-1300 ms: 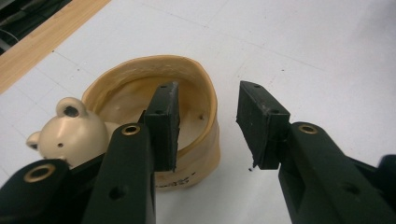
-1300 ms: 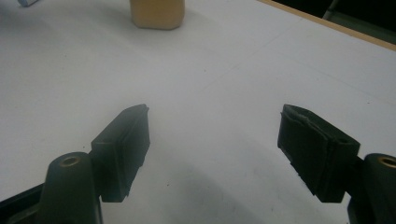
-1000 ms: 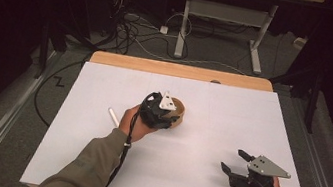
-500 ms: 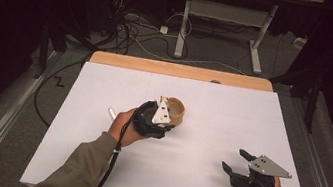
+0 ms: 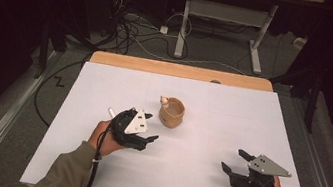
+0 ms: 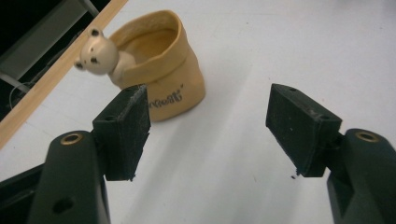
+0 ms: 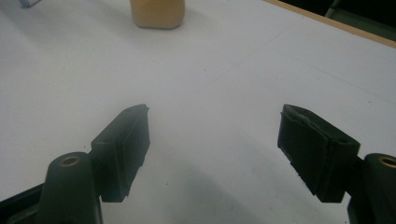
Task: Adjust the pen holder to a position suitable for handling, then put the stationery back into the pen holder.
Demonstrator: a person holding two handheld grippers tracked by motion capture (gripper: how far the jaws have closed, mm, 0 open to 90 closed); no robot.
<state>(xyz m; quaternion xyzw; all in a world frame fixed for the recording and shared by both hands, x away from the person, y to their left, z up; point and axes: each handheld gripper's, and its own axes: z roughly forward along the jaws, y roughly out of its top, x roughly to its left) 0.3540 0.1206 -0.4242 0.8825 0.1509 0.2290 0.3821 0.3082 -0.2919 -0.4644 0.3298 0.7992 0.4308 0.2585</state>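
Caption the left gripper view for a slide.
Open left claw on white table, backed off from tan bear cup.

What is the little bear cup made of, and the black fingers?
The bear cup looks like matte glazed ceramic or resin: smooth tan walls shaped like a folded sack, hard to tell which. The left gripper's fingers carry black pads that look like rough foam or rubber.

The left gripper is black, with a grey three-cornered plate on top and a black cable trailing back along an olive-grey sleeve. The right gripper is built the same, grey plate and black cable included. In the gripper views each jaw ends in a blocky black pad with a rough, worn face, and a brass-coloured eyelet sits behind it.
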